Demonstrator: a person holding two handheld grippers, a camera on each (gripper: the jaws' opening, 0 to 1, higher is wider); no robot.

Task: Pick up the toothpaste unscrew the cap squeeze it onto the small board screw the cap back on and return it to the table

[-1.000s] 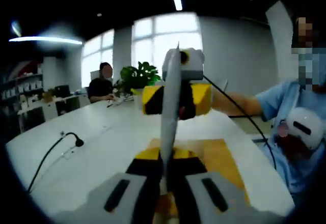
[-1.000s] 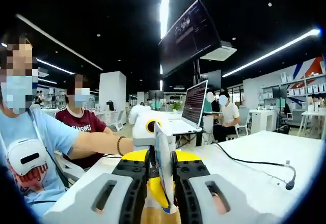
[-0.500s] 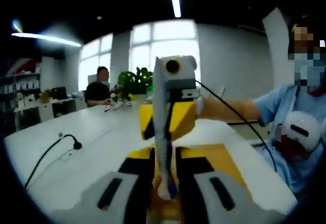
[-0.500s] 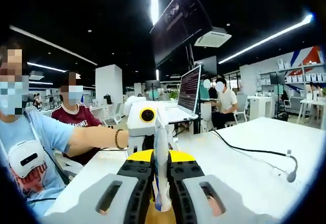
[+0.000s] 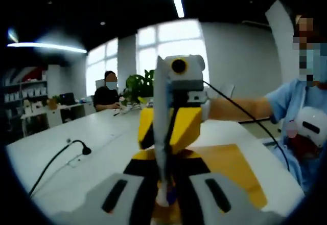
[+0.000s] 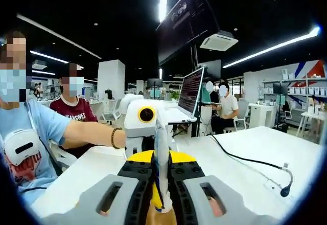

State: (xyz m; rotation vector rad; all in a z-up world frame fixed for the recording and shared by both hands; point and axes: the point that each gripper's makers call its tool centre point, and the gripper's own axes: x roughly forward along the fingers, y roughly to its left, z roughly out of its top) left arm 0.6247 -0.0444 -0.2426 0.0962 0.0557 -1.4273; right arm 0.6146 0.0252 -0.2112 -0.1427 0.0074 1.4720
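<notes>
Holds the toothpaste [image 5: 161, 128] aloft, edge-on, with the left gripper [image 5: 164, 173] clenched on one end and the right gripper [image 6: 162, 173] clenched on the other, facing each other along the tube. Looks like the cap stage, judging by the two-ended grip; cannot tell whether the cap is on, loose or off, nor which end carries it. Calls next for a twist of one gripper against the other while keeping the tube steady over the small board [image 5: 232, 166], which lies just below and beyond the tube. Beneath the board, shows a white table [image 5: 107, 130]; off to one side of the tube, a black gooseneck cable [image 5: 56, 156]. Behind the tube, takes in an open office: bright windows [image 5: 173, 43], a leafy plant [image 5: 139, 82], an open laptop [image 6: 191, 99], a hanging monitor [image 6: 186, 23], seated people.
</notes>
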